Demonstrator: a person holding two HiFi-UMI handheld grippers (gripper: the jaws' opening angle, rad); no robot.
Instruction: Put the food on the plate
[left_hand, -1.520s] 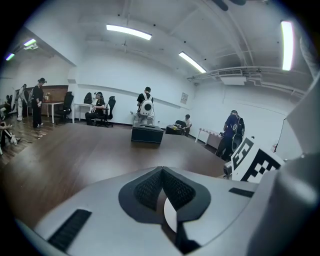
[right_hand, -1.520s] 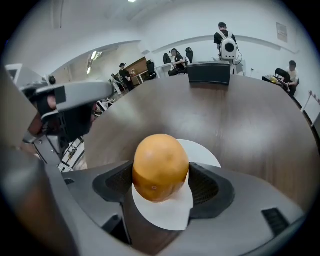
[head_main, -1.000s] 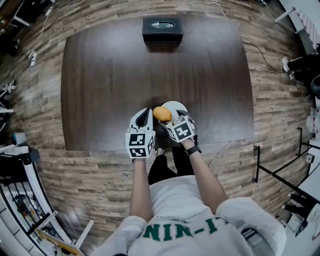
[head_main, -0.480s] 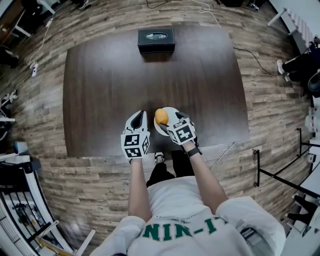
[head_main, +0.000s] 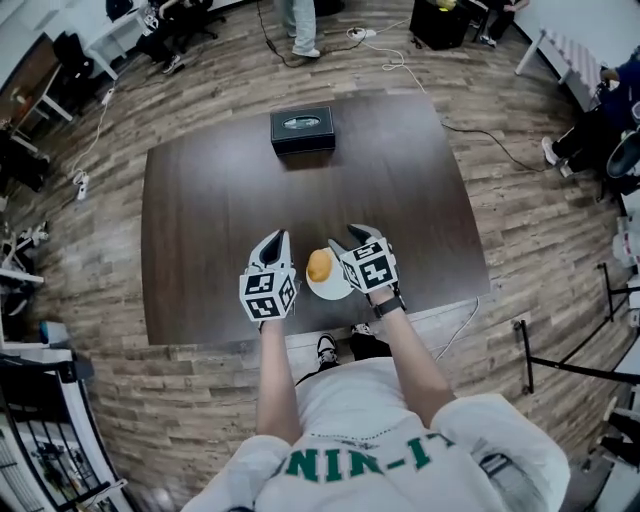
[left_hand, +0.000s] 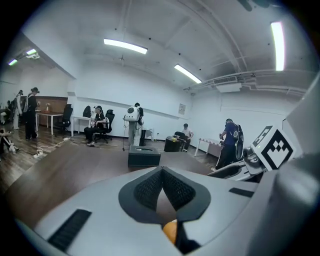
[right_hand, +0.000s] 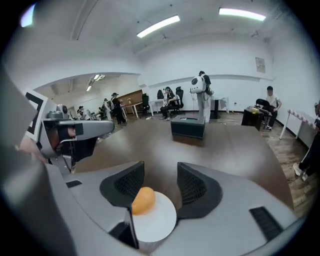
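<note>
An orange, rounded piece of food (head_main: 319, 266) lies on the left part of a small white plate (head_main: 335, 288) near the front edge of the dark table (head_main: 220, 220). My left gripper (head_main: 277, 240) hovers just left of the plate with its jaws shut and empty. My right gripper (head_main: 348, 240) stands at the plate's right side. Its jaws are closing with nothing between them. In the right gripper view the food (right_hand: 143, 200) and plate (right_hand: 159, 222) lie below the jaws. A sliver of the food (left_hand: 170, 231) shows in the left gripper view.
A black box (head_main: 302, 130) stands at the far edge of the table, also seen as the box (right_hand: 188, 126) straight ahead. Several people, chairs and cables are on the wooden floor (head_main: 520, 200) around the table.
The right gripper has come off the plate to its right side and its jaws have narrowed. The food stays on the plate. The head camera has tilted, showing more of the room.
</note>
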